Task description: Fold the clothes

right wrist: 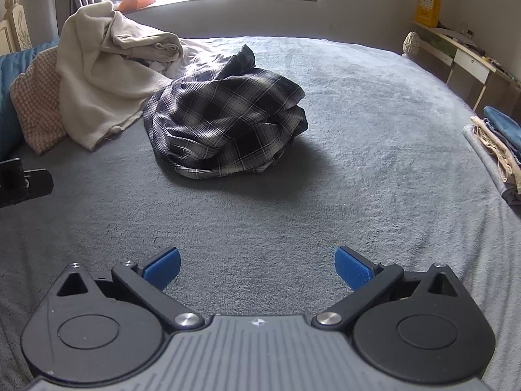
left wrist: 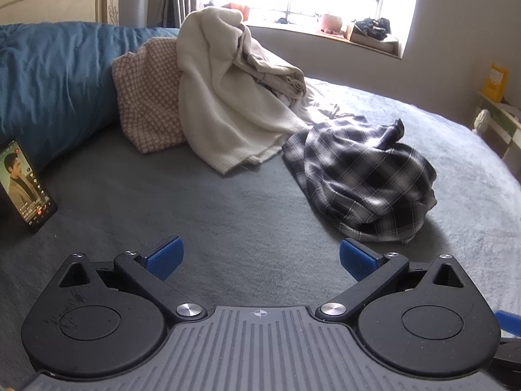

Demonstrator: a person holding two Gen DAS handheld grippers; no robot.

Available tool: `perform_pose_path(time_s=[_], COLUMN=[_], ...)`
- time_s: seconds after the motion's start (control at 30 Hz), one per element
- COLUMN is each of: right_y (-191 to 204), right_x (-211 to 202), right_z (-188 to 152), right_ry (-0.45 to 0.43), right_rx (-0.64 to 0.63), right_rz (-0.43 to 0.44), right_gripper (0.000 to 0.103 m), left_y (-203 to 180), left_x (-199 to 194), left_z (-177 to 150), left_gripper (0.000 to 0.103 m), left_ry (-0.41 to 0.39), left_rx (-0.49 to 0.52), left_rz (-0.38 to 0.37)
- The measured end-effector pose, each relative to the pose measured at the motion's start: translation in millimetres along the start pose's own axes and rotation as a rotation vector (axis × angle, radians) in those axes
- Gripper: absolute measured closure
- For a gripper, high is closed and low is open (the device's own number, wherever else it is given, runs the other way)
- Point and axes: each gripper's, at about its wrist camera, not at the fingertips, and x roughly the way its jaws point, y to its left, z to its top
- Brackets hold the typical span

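Left gripper: black body, blue pads, jaws spread wide, nothing between; low over grey fleece bed cover.
Right gripper: same build, jaws spread wide, empty; also low over cover.
Crumpled dark-blue/white plaid shirt: bunched heap on cover; ahead of right gripper and slightly left, well apart; ahead-right of left gripper, well apart. Touched by neither.
Cream knit garment: draped heap, behind and left of plaid shirt, hem just beside it.
Beige woven garment: 1, lying on top of cream heap.
Pink-and-white checked cloth: 1, left of cream heap, touching it.
Unfolded count: 4 pcs visible, poss. more white fabric under heap, cannot tell.
Folded stack at bed's right edge: approx. 3 layers, grey, beige, blue denim.
Blue duvet: 1, far left, by headboard.
Smartphone: 1, propped upright at left, screen lit w/ video; text too small to read.
Yellow box on side desk: 1; print illegible.
Brands/labels: none readable.
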Motion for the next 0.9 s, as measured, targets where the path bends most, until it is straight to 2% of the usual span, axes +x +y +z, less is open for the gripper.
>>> perform_pose_path(time_s=[0.53,0.9], right_y=[-1.1,1.8], right_x=[4.0,3.8], right_z=[-1.4,-2.2], right_ry=[0.02,0.025], right_rx=[0.003,-0.007], right_rz=[-0.01,-0.008], right_gripper=[0.0,0.0], left_y=[1.9,0.7], left_x=[8.6,6.9], left_z=[-2.3,-3.5], left_gripper=[0.0,0.0], left_ry=[0.046,0.041], left_rx=[-0.026,-0.012], left_rz=[-0.012,-0.009])
